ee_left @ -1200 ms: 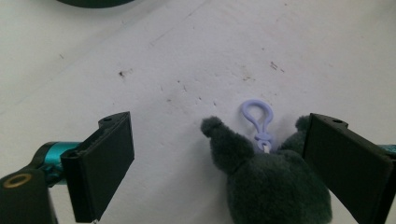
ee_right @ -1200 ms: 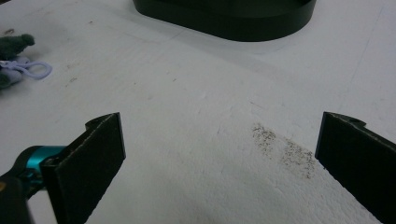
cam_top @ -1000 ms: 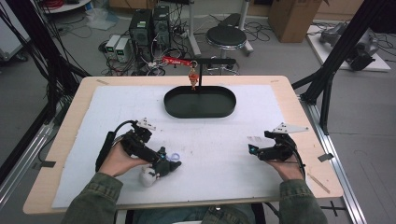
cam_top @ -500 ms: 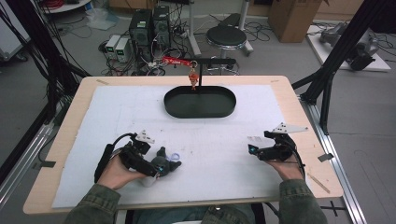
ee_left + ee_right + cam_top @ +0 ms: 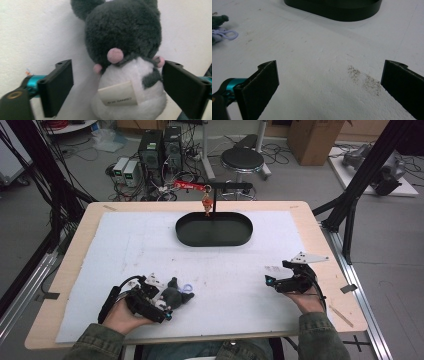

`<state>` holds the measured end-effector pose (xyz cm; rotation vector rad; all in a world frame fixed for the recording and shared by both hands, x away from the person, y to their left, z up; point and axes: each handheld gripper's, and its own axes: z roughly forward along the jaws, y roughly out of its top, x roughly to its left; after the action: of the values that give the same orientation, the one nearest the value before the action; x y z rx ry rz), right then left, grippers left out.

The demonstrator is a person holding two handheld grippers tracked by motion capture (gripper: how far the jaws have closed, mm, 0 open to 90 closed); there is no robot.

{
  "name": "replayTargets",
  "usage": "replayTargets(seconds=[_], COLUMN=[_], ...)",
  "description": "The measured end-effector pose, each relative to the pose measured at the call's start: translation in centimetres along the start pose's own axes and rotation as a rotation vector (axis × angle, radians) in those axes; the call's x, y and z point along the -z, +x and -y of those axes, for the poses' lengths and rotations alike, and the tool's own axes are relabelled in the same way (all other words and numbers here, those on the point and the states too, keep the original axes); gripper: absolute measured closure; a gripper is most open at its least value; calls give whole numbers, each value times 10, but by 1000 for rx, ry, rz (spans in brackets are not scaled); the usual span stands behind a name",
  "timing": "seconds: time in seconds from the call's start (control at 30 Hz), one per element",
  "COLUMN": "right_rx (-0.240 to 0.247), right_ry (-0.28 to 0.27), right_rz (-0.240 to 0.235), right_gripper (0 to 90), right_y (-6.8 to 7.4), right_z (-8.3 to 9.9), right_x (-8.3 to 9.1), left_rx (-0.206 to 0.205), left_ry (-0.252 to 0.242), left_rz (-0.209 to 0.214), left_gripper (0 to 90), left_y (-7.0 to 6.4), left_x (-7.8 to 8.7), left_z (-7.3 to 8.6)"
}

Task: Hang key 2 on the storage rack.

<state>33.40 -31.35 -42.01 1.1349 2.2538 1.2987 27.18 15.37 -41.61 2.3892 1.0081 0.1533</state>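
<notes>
White foam sheeting (image 5: 150,245) is covering the wooden tabletop (image 5: 320,220), where a black oval tray (image 5: 214,228) is sitting at the far centre. Near the front edge, the left gripper (image 5: 170,302) is straddling a grey-and-white plush toy (image 5: 125,62), jaws apart, one touching it. Well to the right, the right gripper (image 5: 272,282) is resting with its jaws wide apart over bare foam.

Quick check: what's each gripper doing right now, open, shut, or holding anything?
Left gripper: open, jaws either side of the plush toy, not clamped.
Right gripper: open, holding nothing, over the white mat.
</notes>
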Motion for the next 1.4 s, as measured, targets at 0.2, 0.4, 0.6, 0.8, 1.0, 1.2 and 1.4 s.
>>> replayTargets(seconds=[0.2,0.4,0.6,0.8,1.0,1.2,1.4], right_rx=[3,10,11,9,5,5,1], right_ry=[0,-1,-1,-1,-1,1,0], right_rz=[7,7,8,7,6,7,7], right_gripper=[5,5,5,5,5,5,5], right_y=[0,0,0,0,0,0,0], right_z=[0,0,0,0,0,0,0], right_x=[0,0,0,0,-1,0,0], left_rx=[23,37,38,53,67,86,101], left_ry=[1,-26,-78,-103,-130,-165,-186], left_rz=[46,40,47,45,36,30,18], left_gripper=[445,466,464,462,462,462,462], left_y=[1,5,5,9,15,24,31], left_x=[1,10,22,29,39,50,57], left_z=[-1,-5,-13,-20,-30,-40,-50])
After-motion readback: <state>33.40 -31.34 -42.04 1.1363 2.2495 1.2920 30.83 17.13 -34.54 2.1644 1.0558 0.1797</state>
